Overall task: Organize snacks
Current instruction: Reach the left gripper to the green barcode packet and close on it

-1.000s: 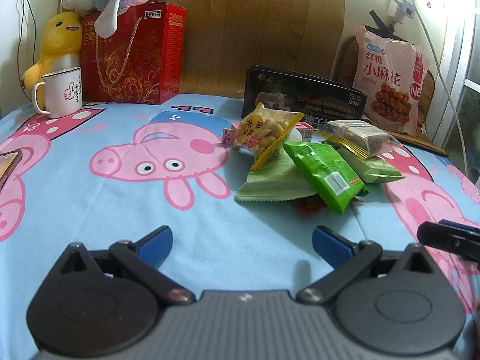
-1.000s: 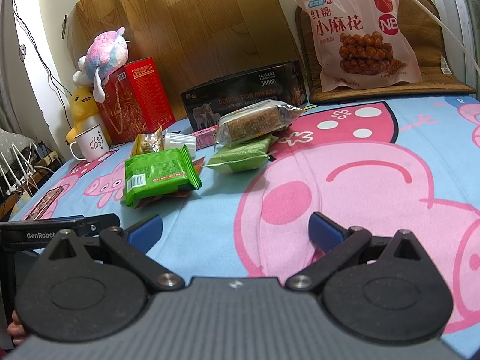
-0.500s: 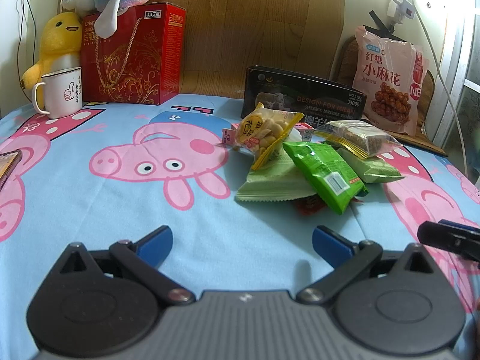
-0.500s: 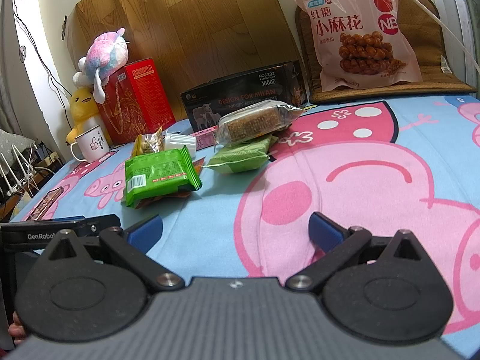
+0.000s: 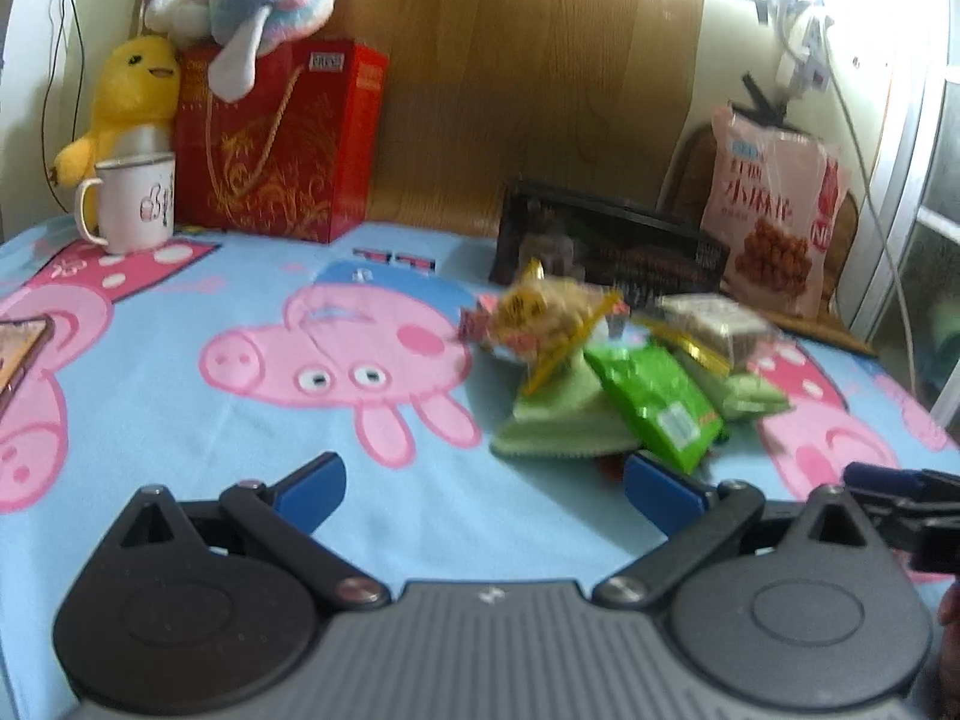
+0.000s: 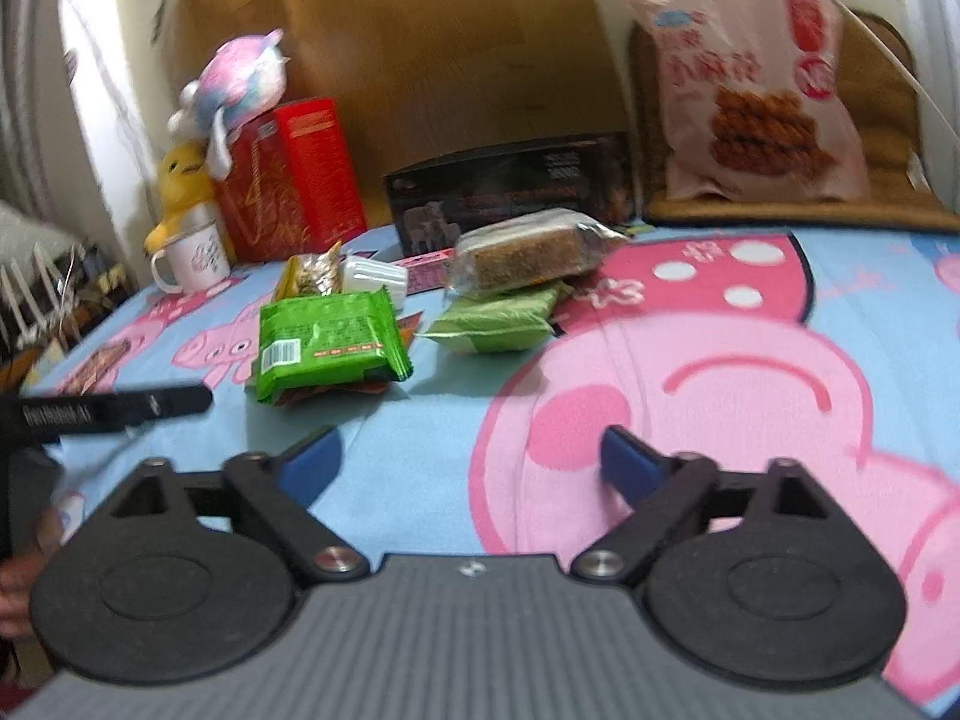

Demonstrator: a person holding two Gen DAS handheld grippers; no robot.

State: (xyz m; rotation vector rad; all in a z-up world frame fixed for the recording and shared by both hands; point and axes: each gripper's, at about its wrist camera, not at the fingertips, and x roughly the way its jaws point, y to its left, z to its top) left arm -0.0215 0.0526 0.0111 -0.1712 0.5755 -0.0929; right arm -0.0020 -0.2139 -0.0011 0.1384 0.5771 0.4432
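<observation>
A pile of snack packets lies on the Peppa Pig cloth: a bright green packet (image 5: 657, 405) (image 6: 327, 339), a pale green packet (image 5: 555, 420), another pale green packet (image 6: 501, 318), a yellow nut bag (image 5: 555, 315) (image 6: 312, 276) and a clear-wrapped brown cake (image 5: 714, 321) (image 6: 528, 252). My left gripper (image 5: 486, 489) is open and empty, just short of the pile. My right gripper (image 6: 471, 459) is open and empty, to the right of the pile. A black box (image 5: 606, 252) (image 6: 510, 192) stands behind the pile.
A large pink snack bag (image 5: 774, 234) (image 6: 756, 90) leans at the back right. A red gift box (image 5: 282, 144), plush toys (image 5: 264, 6) and a white mug (image 5: 135, 204) stand at the back left. A phone (image 5: 21, 348) lies at the left edge.
Both grippers have moved forward toward the snack pile and the views are blurred by motion. Both stay open. The snacks have not moved.
</observation>
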